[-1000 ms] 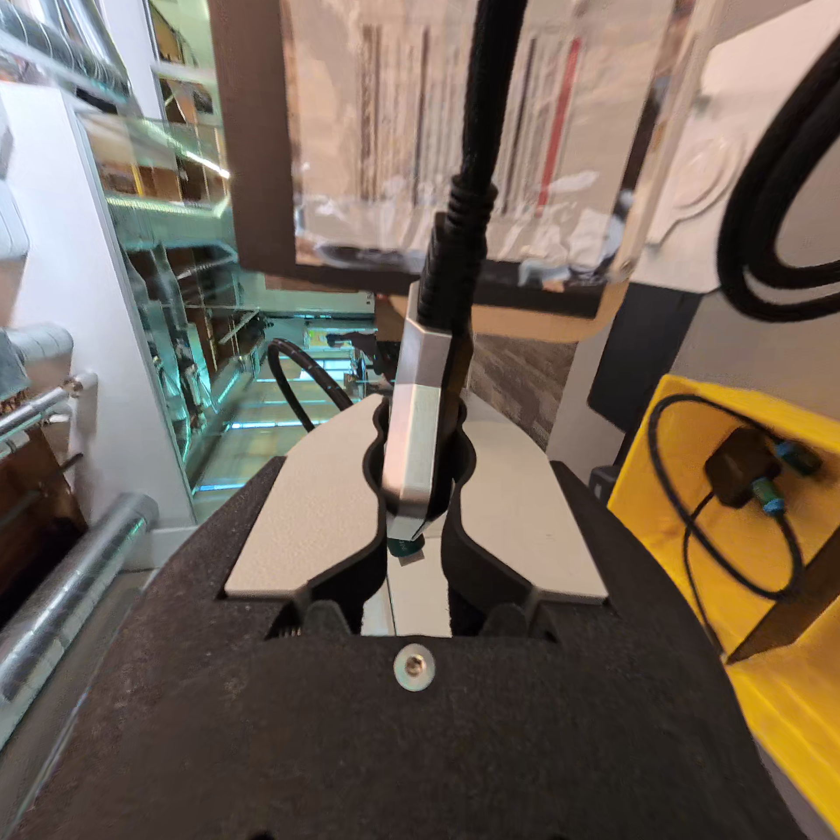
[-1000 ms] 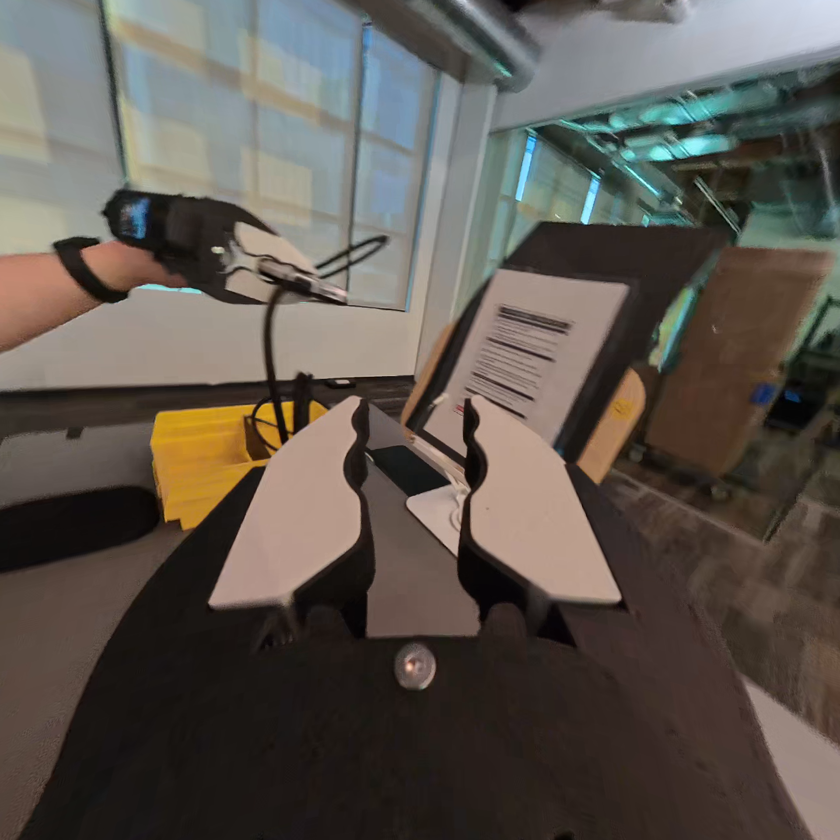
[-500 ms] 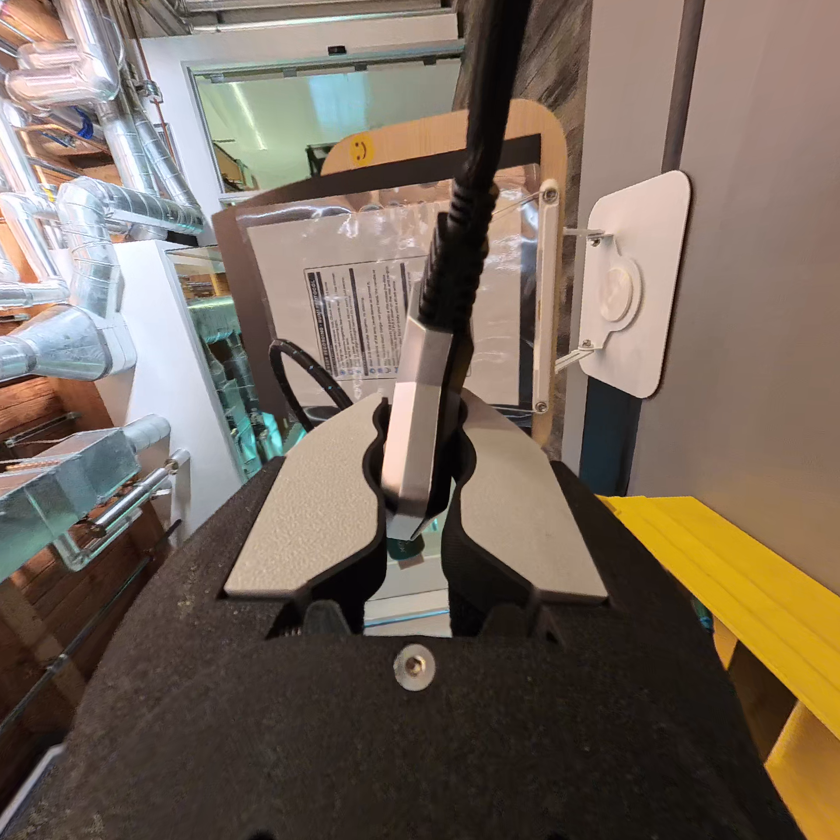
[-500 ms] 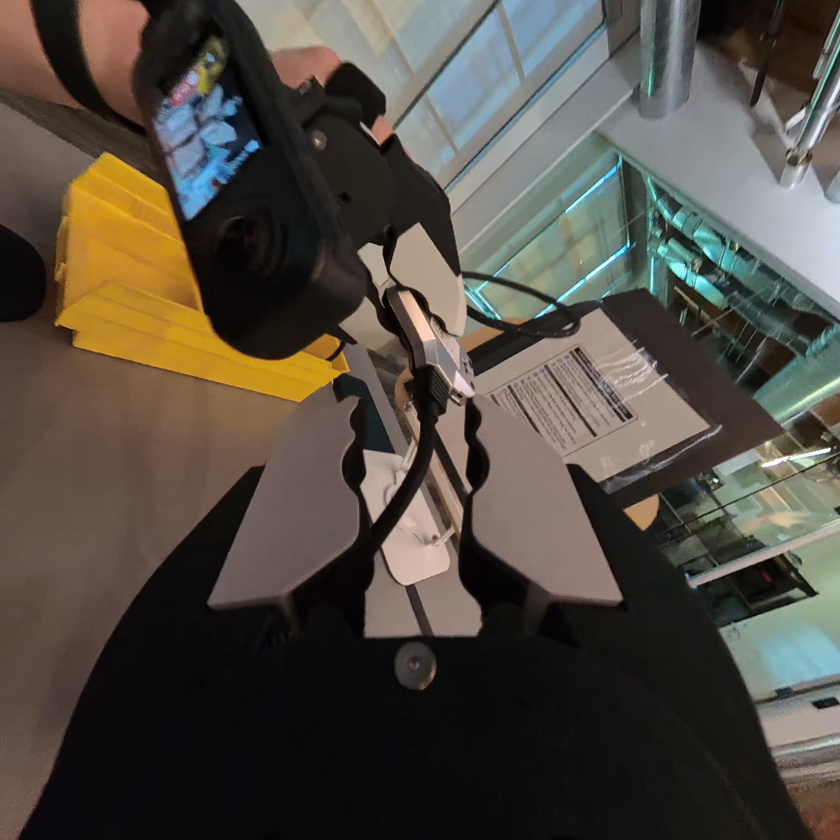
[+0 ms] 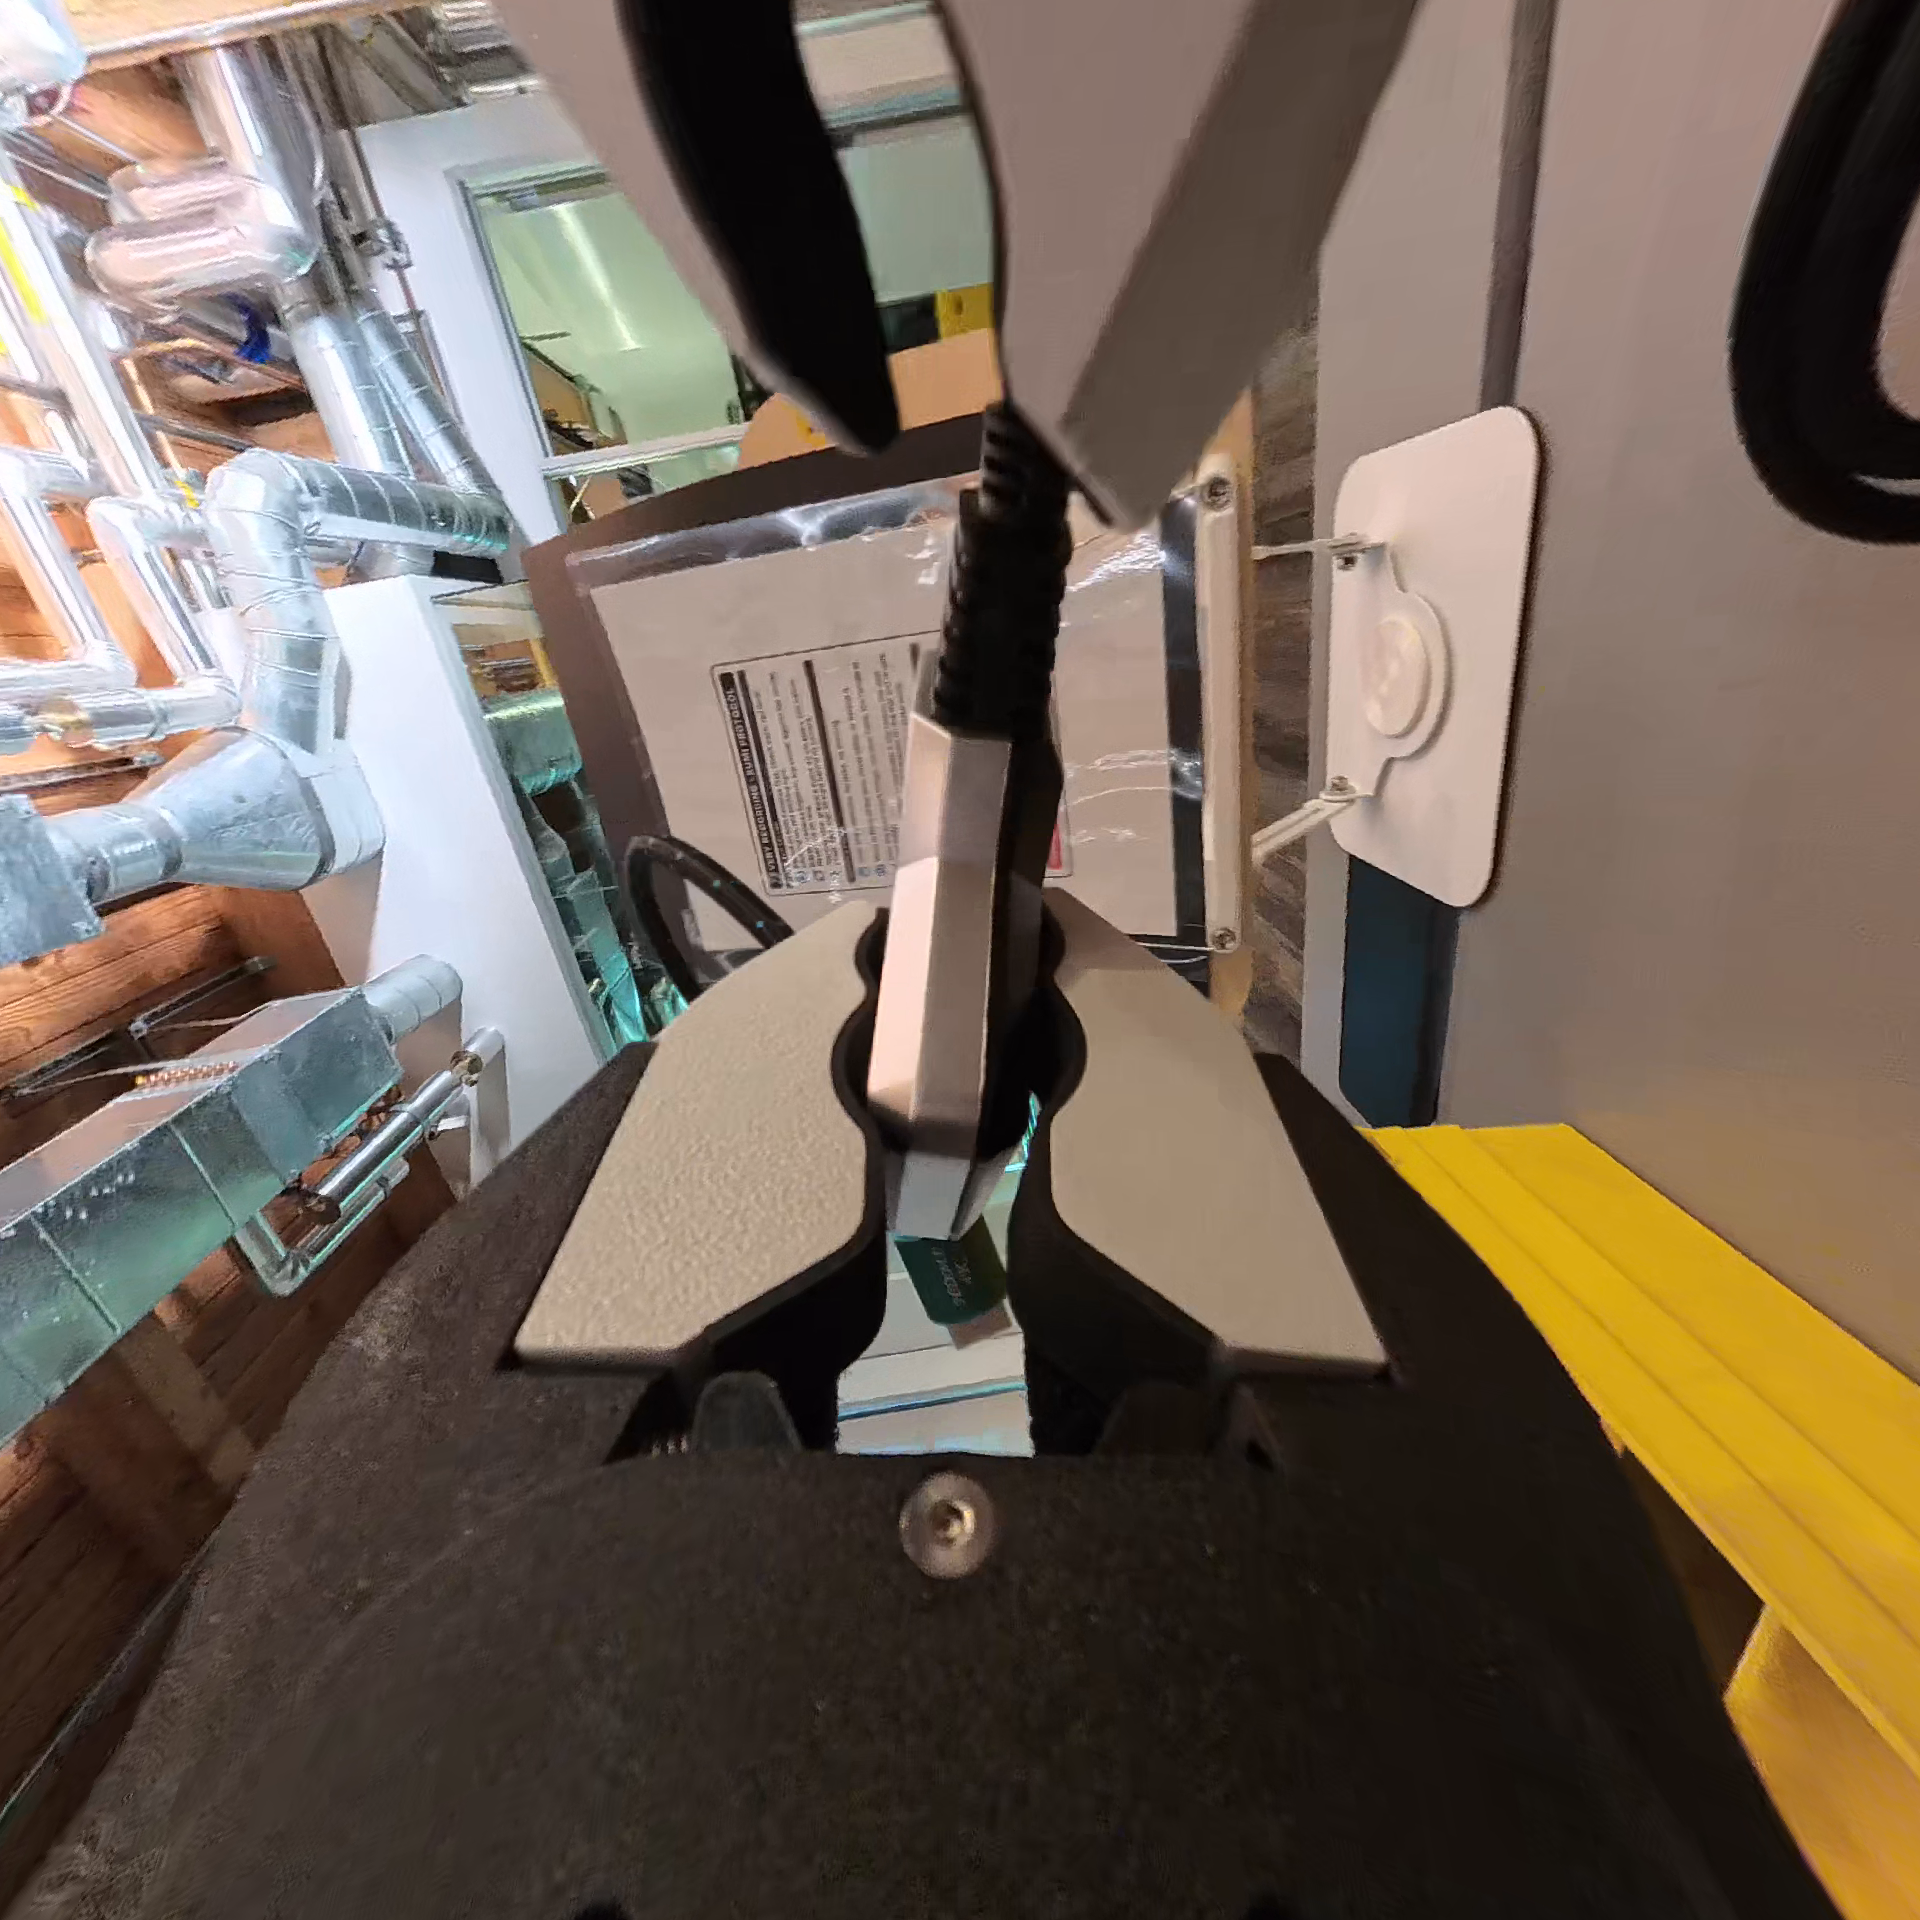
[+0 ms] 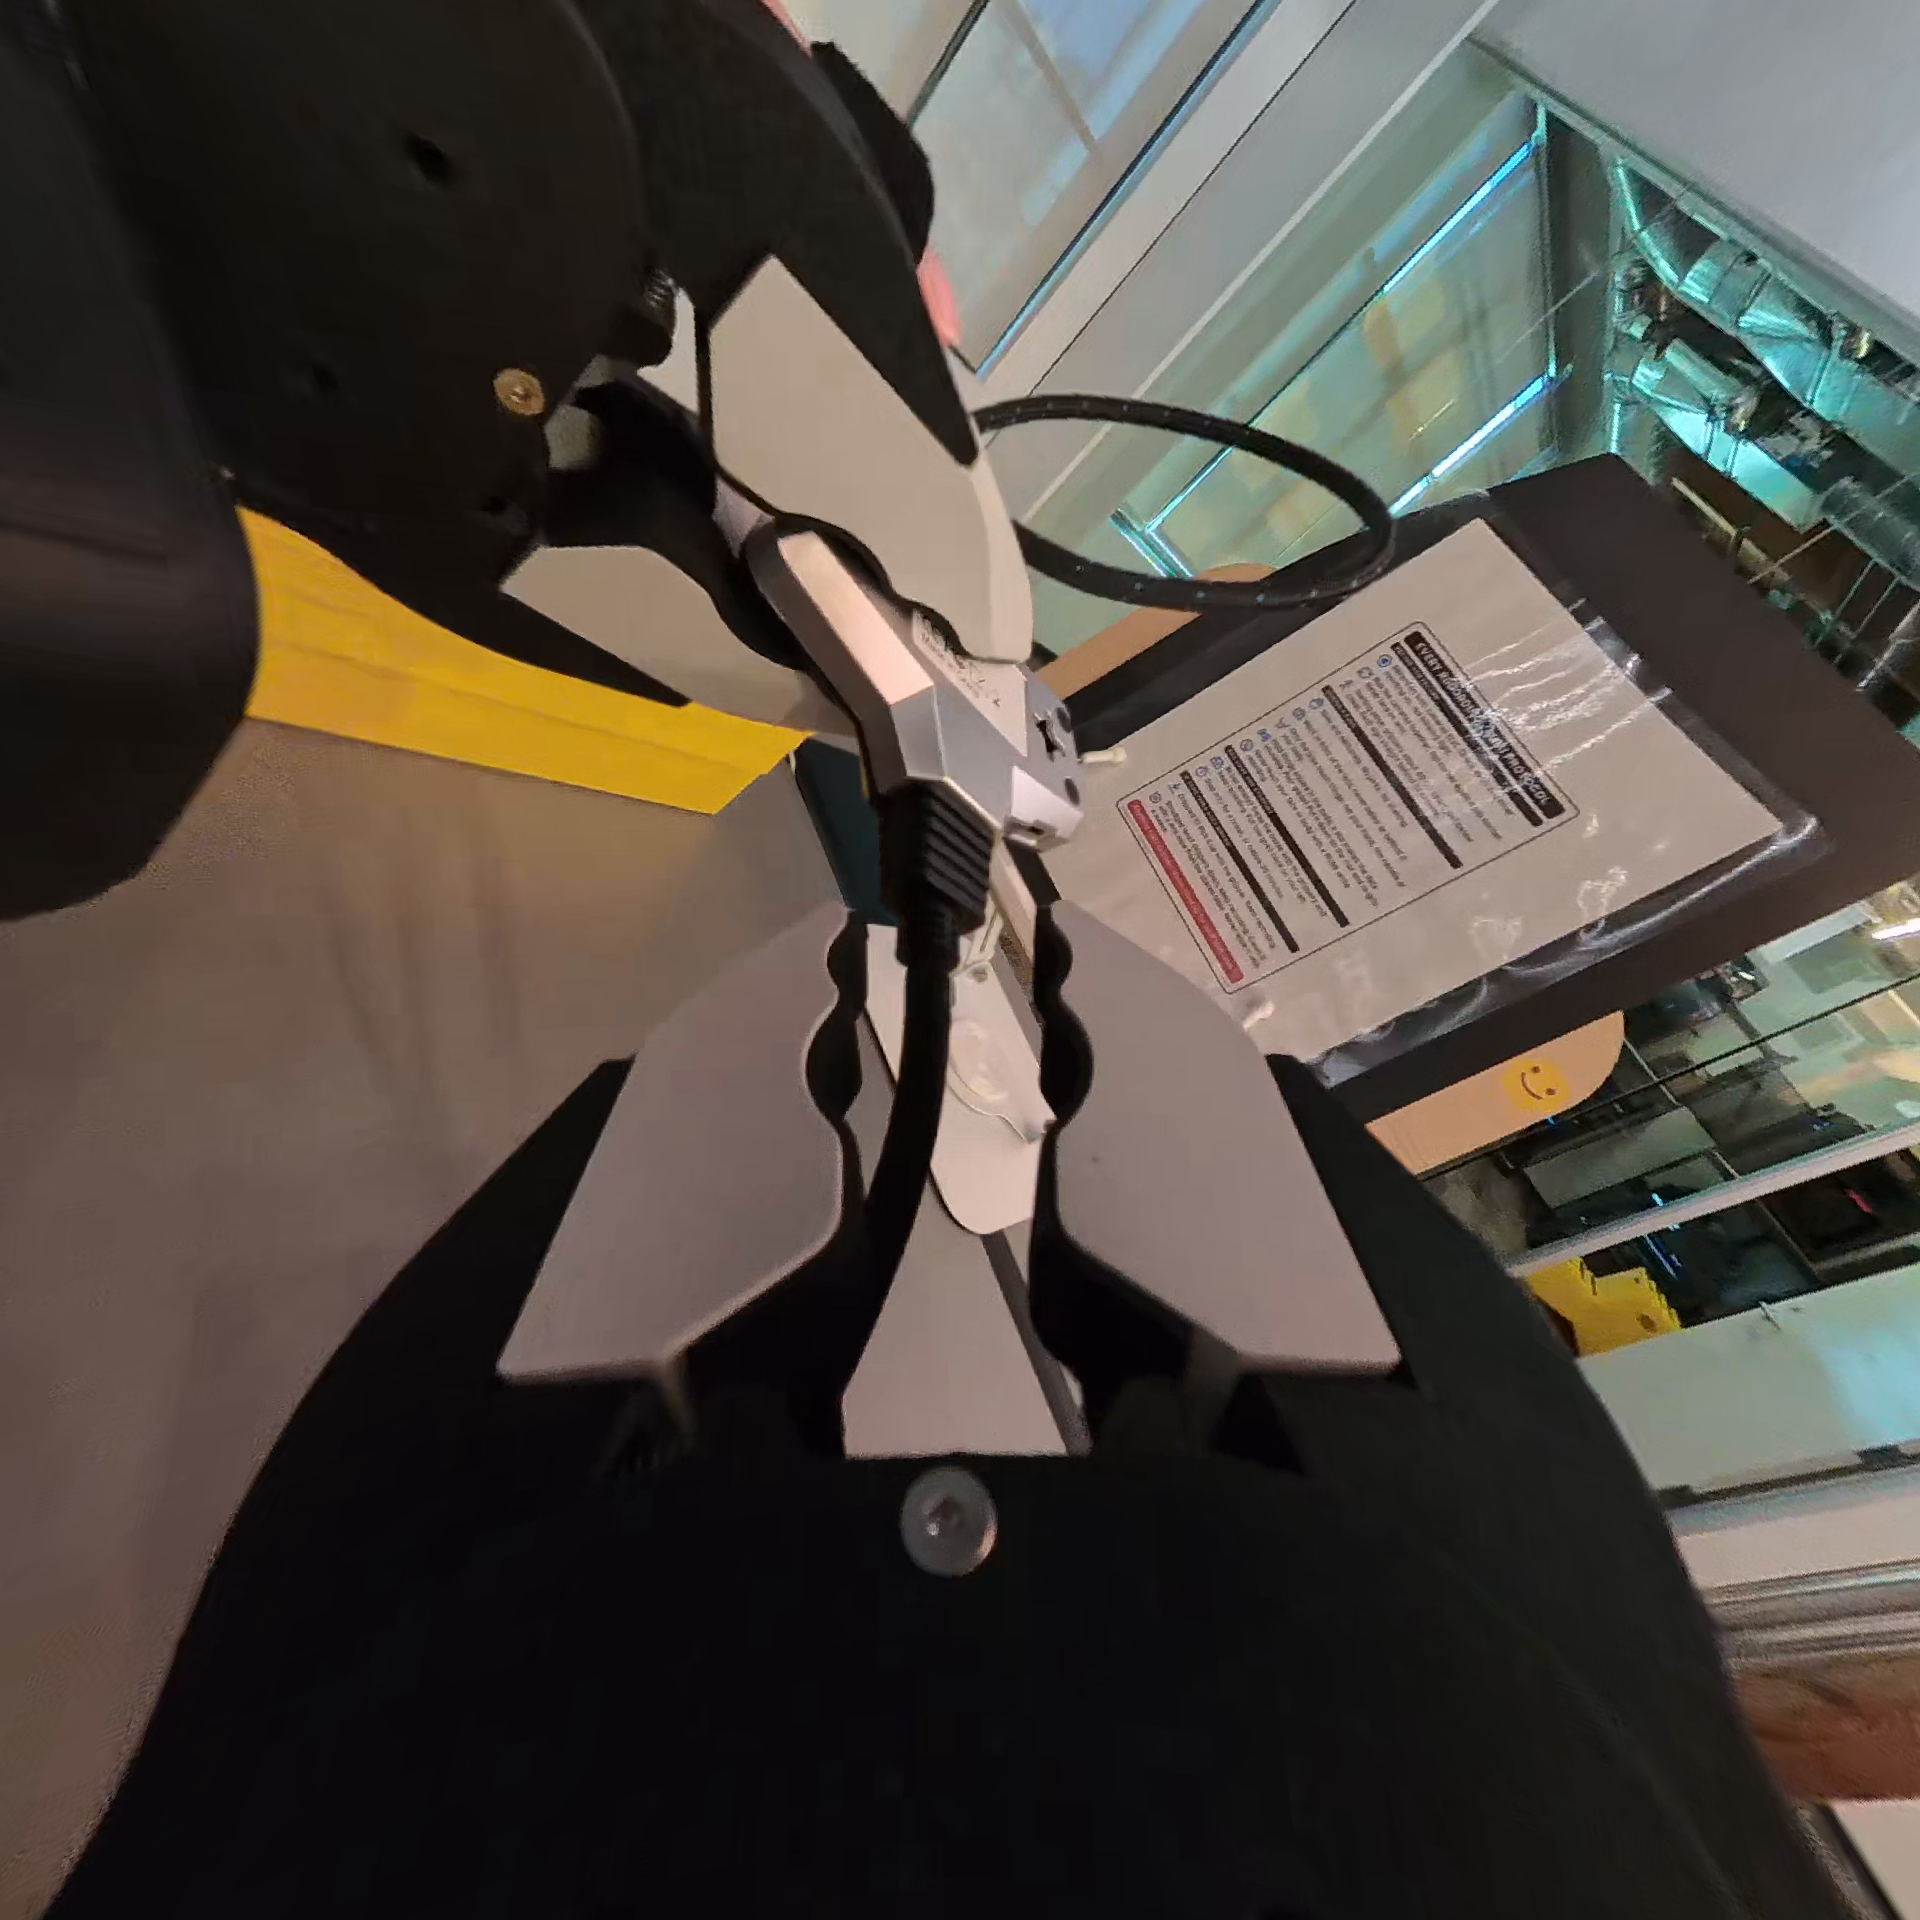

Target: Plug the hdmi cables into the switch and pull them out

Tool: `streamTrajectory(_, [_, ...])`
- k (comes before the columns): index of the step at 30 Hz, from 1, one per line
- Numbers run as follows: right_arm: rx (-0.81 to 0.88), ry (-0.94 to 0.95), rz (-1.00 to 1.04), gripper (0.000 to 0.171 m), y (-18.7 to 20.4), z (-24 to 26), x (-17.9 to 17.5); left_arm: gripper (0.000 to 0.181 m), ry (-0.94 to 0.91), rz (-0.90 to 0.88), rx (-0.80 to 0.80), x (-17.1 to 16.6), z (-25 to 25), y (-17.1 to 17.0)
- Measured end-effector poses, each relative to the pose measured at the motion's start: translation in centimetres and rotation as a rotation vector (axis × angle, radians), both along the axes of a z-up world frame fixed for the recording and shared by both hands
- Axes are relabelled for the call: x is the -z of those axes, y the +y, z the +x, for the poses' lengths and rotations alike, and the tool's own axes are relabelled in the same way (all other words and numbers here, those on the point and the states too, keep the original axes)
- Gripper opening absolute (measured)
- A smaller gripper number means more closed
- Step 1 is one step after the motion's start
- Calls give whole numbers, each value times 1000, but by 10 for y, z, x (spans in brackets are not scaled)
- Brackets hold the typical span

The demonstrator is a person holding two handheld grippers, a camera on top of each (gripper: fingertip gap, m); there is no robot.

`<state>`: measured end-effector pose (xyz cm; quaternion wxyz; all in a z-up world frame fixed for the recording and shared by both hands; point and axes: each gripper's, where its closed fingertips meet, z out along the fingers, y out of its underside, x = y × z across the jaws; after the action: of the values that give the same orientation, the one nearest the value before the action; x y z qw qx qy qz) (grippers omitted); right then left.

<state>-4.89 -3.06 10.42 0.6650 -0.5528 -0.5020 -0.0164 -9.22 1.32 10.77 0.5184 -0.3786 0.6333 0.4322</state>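
The left gripper (image 5: 951, 997) has its fingers (image 5: 717, 1164) clenched on the silver plug (image 5: 940, 997) of an HDMI cable, held edge-on, with a green tip (image 5: 961, 1288) poking back toward the camera. The plug's face is hidden here. Its black cable (image 5: 1003, 582) runs up and away, and its upper stretch is hidden behind the right gripper (image 5: 935, 416), which enters blurred from the top edge, one finger on either side of the cable.

The right wrist view shows what the left cannot: the plug (image 6: 904, 686) from its broad side, jutting out of the left gripper (image 6: 831, 623), with the ribbed black collar (image 6: 935, 862) where the cable leaves it. The right gripper (image 6: 945, 977) has its fingers (image 6: 707, 1174) spread apart; the cable (image 6: 914, 1091) passes down the gap between them, and contact cannot be made out. A further loop (image 6: 1247, 520) curves behind.

Beyond lie a grey surface (image 6: 312, 987), a yellow bin (image 6: 499, 675) cut off by the left gripper, a white plate (image 6: 987, 1143) and a black board with a printed sheet (image 6: 1455, 779). The switch cannot be made out in either view.
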Motion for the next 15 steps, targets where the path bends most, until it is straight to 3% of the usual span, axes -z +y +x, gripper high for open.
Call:
streamTrajectory(8, [22, -116, 40, 30, 3, -7, 14, 23, 34, -83, -7, 9, 14, -22])
streamTrajectory(15, [76, -166, 170, 23, 1, -4, 4, 24, 43, -36, 5, 1, 16, -29])
